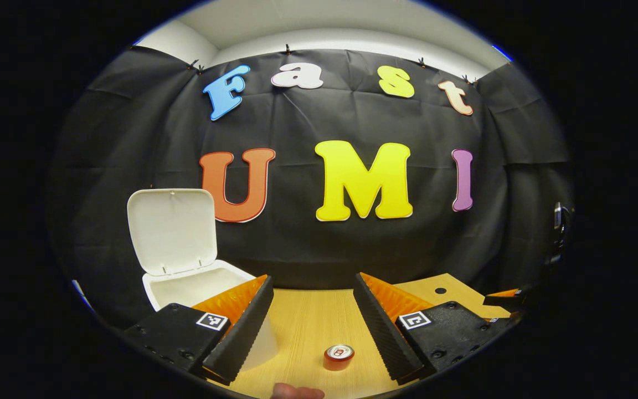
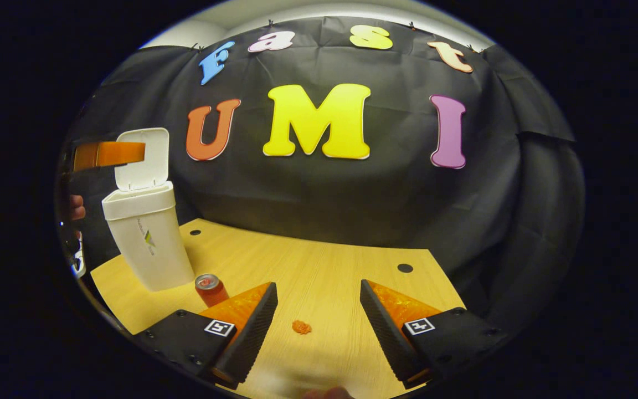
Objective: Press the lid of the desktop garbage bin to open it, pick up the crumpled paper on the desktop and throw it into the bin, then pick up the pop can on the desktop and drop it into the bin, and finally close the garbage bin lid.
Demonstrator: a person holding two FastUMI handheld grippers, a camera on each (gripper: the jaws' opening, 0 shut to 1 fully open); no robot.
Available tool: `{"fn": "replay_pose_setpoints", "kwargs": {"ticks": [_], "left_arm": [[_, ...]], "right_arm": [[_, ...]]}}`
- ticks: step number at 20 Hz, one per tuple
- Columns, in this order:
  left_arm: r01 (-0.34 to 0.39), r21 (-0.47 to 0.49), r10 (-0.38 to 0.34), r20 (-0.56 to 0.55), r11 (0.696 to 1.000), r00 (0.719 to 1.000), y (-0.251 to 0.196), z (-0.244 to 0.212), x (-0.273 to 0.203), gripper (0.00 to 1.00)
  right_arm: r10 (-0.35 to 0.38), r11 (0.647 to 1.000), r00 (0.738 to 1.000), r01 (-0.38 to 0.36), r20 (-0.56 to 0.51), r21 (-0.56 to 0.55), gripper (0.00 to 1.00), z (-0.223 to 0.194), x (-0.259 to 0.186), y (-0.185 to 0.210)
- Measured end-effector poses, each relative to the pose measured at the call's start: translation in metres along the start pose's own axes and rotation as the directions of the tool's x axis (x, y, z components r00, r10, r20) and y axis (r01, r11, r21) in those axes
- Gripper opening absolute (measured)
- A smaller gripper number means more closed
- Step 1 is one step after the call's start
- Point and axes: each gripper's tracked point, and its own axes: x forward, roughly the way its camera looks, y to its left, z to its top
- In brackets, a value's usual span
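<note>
One step of four looks done: the white garbage bin [image 2: 144, 244] stands at the left end of the wooden desktop [image 2: 324, 266] with its lid [image 2: 143, 158] swung up and open. By my reading, the paper, the can and the closing of the lid are all left to do.

Largest to smallest on the desktop: the bin near the left edge; the red pop can [image 2: 210, 289] upright just beside the bin's base, toward the front edge; and the small orange crumpled paper [image 2: 301, 327] lying apart from both, nearer the front edge.

The right gripper [image 2: 318, 310] is spread wide and holds nothing; the paper lies on the desktop between its two fingers, not yet touched. That suggests the paper pick-up is the step in hand.

The left gripper [image 1: 312, 310] is likewise wide apart and empty, raised beside the bin's open mouth, with the can on the desktop showing low between its fingers.

The right gripper view gives the bin's full body, the paper, and the left gripper [image 2: 109, 154] up by the lid. The left gripper view instead looks onto the lid's [image 1: 172, 230] inner face and the bin's [image 1: 197, 285] rim, sees the can [image 1: 339, 356] from above, and catches a tip of the right gripper [image 1: 510, 299] by the desktop's right edge.
</note>
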Motion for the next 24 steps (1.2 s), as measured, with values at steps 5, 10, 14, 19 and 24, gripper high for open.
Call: {"fn": "replay_pose_setpoints", "kwargs": {"ticks": [5, 10, 14, 19, 24], "left_arm": [[-0.035, 0.018, 0.035, -0.035, 0.999, 0.999, 0.01, -0.007, -0.014, 0.96], [-0.084, 0.019, 0.085, -0.043, 0.996, 0.995, 0.029, -0.01, -0.024, 0.96], [-0.128, 0.01, 0.129, -0.081, 0.992, 0.988, 0.043, -0.022, -0.033, 0.96], [-0.183, 0.026, 0.184, -0.097, 0.983, 0.978, 0.061, -0.023, -0.041, 0.96], [-0.234, 0.025, 0.235, -0.122, 0.972, 0.964, 0.075, -0.031, -0.052, 0.96]], "right_arm": [[0.054, 0.998, 0.994, -0.057, -0.1, -0.033, 0.95, -0.044, 0.034, 0.012], [0.067, 0.996, 0.98, -0.078, -0.185, -0.053, 0.94, -0.083, 0.071, 0.013], [0.085, 0.993, 0.962, -0.103, -0.261, -0.058, 0.95, -0.11, 0.098, 0.017], [0.111, 0.988, 0.922, -0.141, -0.372, -0.054, 0.96, -0.148, 0.119, 0.027], [0.117, 0.987, 0.896, -0.154, -0.428, -0.052, 0.96, -0.168, 0.135, 0.03]]}}
